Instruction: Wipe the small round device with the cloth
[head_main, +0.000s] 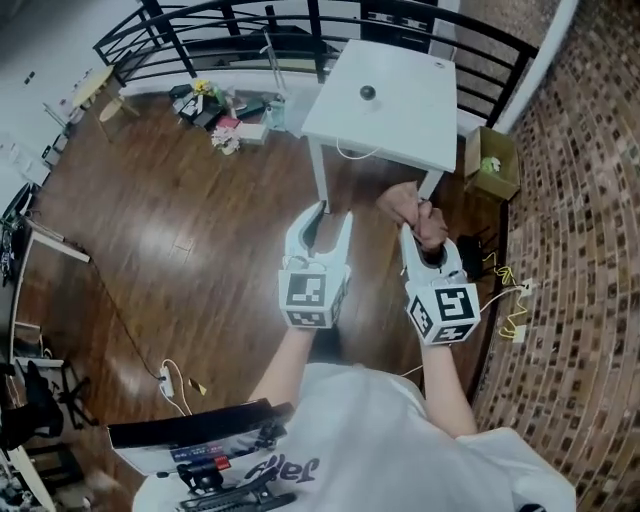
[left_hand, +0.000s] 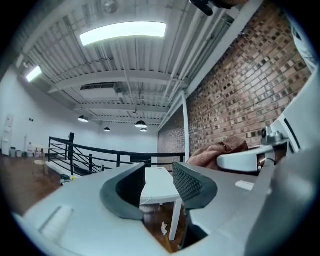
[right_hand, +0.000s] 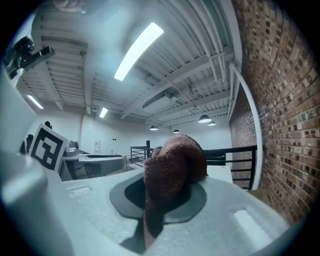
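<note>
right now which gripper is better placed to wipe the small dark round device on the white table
Right. The right gripper is shut on the reddish-brown terry cloth; the left gripper is empty. The small dark round device sits on the white square table ahead of both.

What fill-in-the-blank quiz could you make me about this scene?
1. The right gripper is shut on a brown ____.
2. The small round device sits on a ____ table.
3. The left gripper holds ____ between its jaws.
4. The wall on the person's right is made of ____.

Missing words: cloth; white; nothing; brick.
</note>
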